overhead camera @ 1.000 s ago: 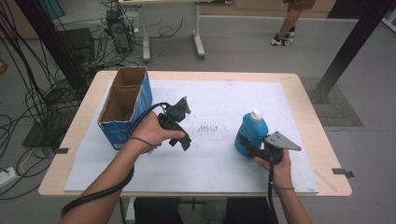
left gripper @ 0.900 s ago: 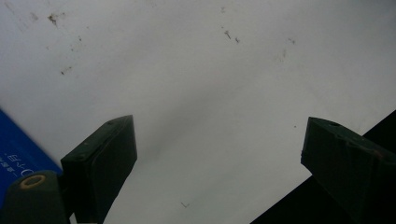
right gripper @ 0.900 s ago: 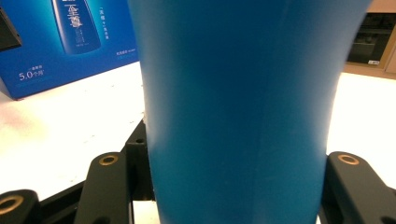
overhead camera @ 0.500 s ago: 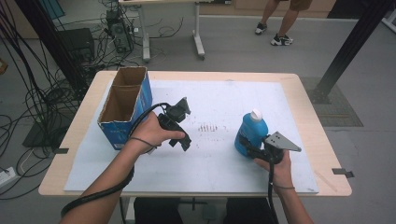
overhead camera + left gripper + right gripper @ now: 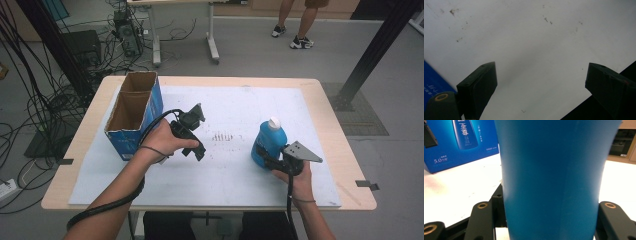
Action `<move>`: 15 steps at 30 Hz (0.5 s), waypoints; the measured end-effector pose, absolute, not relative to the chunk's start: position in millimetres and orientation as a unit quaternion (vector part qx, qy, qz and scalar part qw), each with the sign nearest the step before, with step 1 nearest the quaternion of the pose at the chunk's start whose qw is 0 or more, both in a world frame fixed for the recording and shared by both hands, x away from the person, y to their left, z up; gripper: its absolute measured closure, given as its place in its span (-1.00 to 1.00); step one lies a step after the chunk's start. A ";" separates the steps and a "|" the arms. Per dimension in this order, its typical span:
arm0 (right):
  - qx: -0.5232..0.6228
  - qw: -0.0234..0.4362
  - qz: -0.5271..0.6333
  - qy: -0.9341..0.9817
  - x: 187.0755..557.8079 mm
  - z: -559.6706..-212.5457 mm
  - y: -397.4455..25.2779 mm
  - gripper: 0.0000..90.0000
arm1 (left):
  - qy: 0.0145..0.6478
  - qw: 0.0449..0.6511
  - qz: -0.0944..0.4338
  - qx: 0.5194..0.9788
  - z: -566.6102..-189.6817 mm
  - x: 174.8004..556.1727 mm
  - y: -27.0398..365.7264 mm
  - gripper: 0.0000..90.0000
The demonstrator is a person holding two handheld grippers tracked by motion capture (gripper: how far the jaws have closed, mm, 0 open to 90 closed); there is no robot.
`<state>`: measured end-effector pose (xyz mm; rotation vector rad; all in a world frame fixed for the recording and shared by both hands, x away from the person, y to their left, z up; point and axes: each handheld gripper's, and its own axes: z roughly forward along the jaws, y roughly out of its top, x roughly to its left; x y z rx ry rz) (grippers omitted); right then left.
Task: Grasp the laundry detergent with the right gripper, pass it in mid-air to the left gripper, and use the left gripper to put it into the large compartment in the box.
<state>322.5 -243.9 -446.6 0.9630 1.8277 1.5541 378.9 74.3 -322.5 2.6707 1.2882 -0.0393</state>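
Blue bottle (image 5: 270, 142), upright, long axis vertical, toward the bench's right front edge, pinched low between the right tongs (image 5: 262, 156); left tongs (image 5: 196, 131) spread and empty mid-bench, nearer the open carton (image 5: 131, 117) at the left edge.

We see an open blue cardboard box (image 5: 134, 115) at the worktop's (image 5: 330, 120) left edge, empty as far as we can tell. White mat (image 5: 240, 105) covers most of the worktop, dark scuff marks (image 5: 222, 136) mid-mat. Behind: cable tangle (image 5: 35, 95) on the floor, second table's legs (image 5: 212, 45), someone's sneakers (image 5: 292, 37).
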 end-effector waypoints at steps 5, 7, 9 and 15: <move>0.359 0.275 0.578 0.679 322.2 -446.7 -243.9 -0.05 | 0.436 0.090 -0.010 0.895 -320.4 378.1 75.9 -0.76; 0.359 0.276 0.578 0.679 321.8 -446.8 -243.5 -0.05 | 0.436 0.086 -0.010 0.896 -319.2 377.8 76.1 -0.76; 0.359 0.277 0.578 0.678 321.9 -447.1 -243.6 -0.05 | 0.433 0.089 -0.011 0.897 -317.3 376.5 75.4 -0.76; 0.360 0.277 0.577 0.679 321.8 -446.7 -243.2 -0.05 | 0.433 0.089 -0.007 0.897 -313.8 377.2 72.9 -0.76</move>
